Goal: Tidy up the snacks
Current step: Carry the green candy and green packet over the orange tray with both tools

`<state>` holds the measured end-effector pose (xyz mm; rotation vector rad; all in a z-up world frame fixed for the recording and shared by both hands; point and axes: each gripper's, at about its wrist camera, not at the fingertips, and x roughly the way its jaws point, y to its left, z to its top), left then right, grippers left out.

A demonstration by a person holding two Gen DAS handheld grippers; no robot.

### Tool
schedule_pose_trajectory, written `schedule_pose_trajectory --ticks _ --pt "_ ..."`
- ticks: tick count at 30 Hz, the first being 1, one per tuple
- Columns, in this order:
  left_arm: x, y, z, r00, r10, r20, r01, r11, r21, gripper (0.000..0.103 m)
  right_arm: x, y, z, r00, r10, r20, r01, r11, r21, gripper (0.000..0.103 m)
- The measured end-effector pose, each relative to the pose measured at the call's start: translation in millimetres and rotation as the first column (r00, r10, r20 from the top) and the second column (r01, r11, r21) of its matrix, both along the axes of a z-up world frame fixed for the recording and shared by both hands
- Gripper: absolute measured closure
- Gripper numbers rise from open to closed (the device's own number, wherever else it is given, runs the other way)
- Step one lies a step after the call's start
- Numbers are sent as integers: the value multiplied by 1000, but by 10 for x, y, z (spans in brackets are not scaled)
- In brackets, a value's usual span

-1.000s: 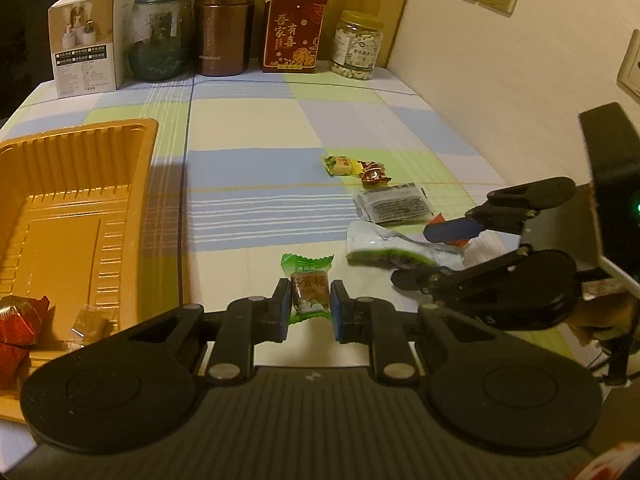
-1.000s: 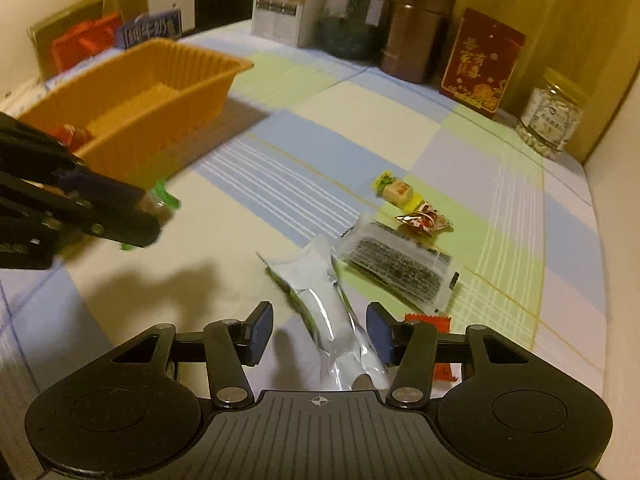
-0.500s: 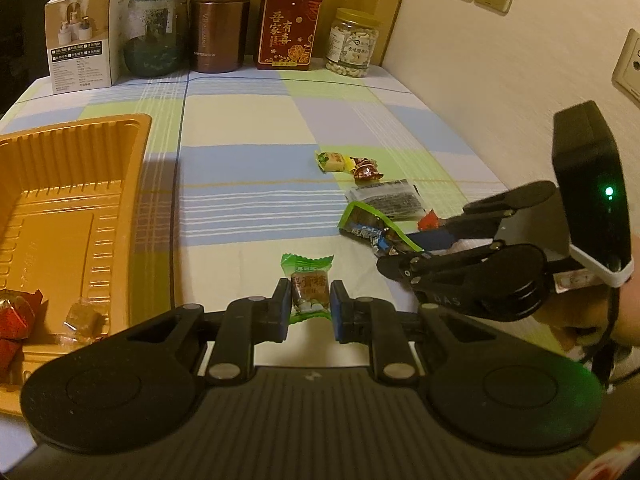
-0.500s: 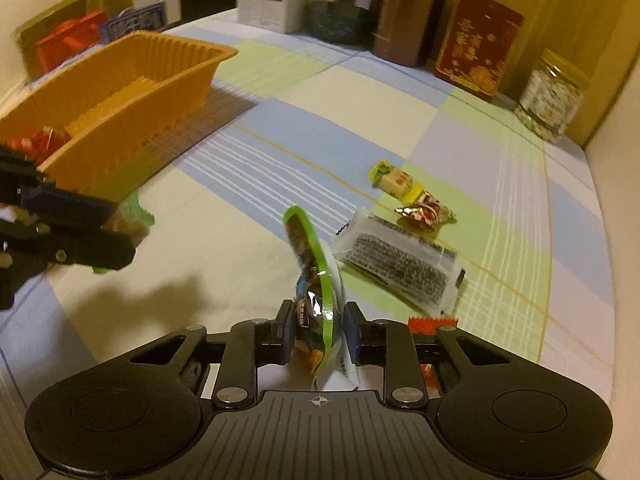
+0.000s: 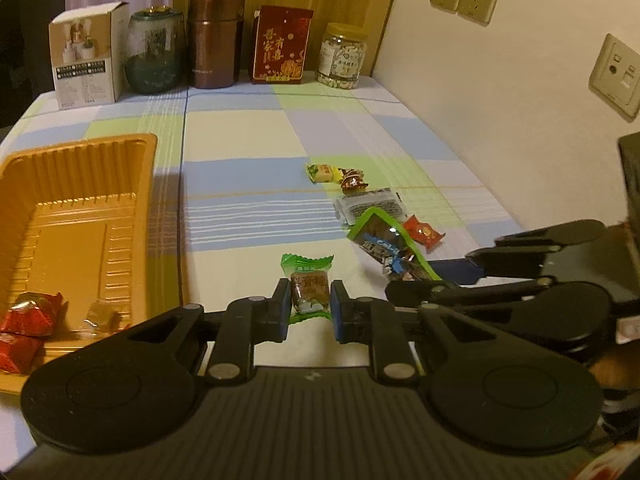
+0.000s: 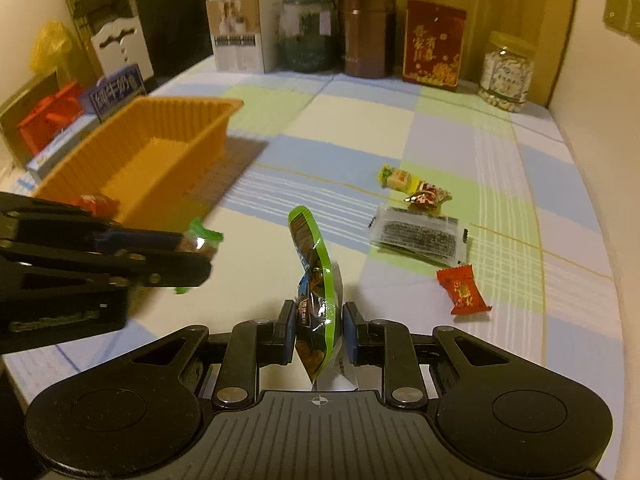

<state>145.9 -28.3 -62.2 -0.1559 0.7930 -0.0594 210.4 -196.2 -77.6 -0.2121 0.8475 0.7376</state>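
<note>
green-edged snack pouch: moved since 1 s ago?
Yes. The green-edged snack pouch lay flat beside the dark seaweed packet; now it stands lifted off the cloth, clamped in the right gripper.

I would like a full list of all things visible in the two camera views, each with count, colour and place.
orange tray: 1, orange, left side of table
wrapped sweets in tray: at least 3, two red, one golden, near end of tray
green-wrapped candy: 1, green and brown, in left tongs
green snack packet: 1, green-edged, in right tongs
loose small candies: 3, yellow, dark red, red, on cloth at right
clear dark packet: 1, on cloth at right
white box: 1, back row
green jar: 1, back row
brown canister: 1, back row
red packet: 1, back row
clear jar: 1, yellow lid, back row
checked tablecloth: 1, pastel
left tongs: 1, black, shut
right tongs: 1, black, shut
</note>
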Motion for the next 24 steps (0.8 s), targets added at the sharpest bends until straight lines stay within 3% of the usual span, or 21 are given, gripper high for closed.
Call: schedule_pose_trajectory --ticks 14,24 --pt "-555 115 424 999 -16 32 15 999 31 85 -666 -75 579 984 -181 -9 180 975 131 78" --pt "-925 405 610 999 10 50 -13 998 55 85 -1098 173 753 981 -192 -6 190 964 186 78"
